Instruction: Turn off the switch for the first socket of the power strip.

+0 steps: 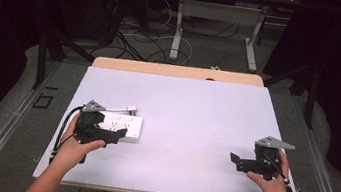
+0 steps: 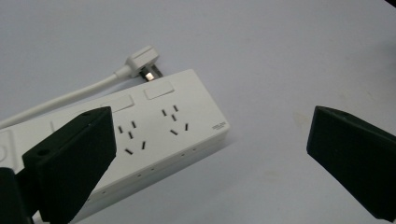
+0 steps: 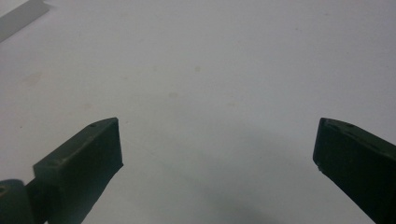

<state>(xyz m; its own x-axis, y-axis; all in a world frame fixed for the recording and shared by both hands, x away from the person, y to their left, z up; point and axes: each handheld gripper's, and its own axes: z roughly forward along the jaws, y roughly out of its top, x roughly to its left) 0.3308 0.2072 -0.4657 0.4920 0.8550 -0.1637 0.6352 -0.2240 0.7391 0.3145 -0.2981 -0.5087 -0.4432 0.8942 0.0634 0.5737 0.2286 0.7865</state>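
Since its shell is hard, smooth white plastic, the power strip (image 2: 154,128) is judged stiff, fairly light and somewhat slippery under hard jaws. It lies flat on the pale counter (image 1: 197,110), on the left side, with the left gripper (image 1: 111,136) held over its near end. In the left gripper view the jaws are spread wide, one above the strip's top face and the other over bare counter beyond its end, nothing being held. A hold across the long, straight side walls is judged best, since the flat top with its socket slots and rocker switches offers no purchase. A round white cord (image 2: 65,99) runs behind the strip and ends in a flat plug (image 2: 142,62) with bright metal pins; some drag from it can be expected if the strip is lifted. The right gripper (image 1: 239,160) is kept well apart, low over bare counter at the right, its jaws likewise wide and empty.
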